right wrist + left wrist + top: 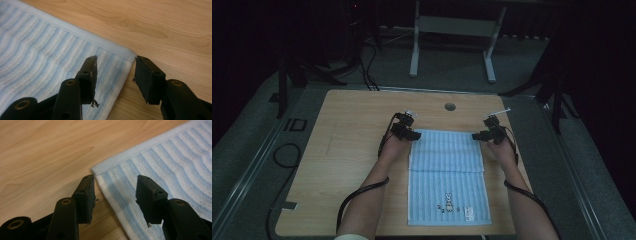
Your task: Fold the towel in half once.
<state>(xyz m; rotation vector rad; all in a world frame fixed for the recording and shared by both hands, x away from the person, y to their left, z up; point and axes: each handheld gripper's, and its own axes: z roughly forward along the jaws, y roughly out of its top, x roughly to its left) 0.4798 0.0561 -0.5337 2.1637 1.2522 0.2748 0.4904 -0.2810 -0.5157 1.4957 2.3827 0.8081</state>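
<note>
A light blue striped towel [447, 175] lies on the wooden table [342, 150], its far part folded back over itself. A small rabbit picture sits near its front edge. My left gripper [410, 134] is at the towel's far left corner [96, 171], open, one jaw over bare wood and the other over the cloth [175, 162]. My right gripper [479, 135] is at the far right corner [131, 56], open too, straddling the towel's side edge [50, 50]. Neither gripper holds anything.
A round cable hole [450, 106] lies in the table just beyond the towel. Cables trail from both grippers along the forearms. Beyond the table stand a white desk frame [452, 45] and dark stands on the floor.
</note>
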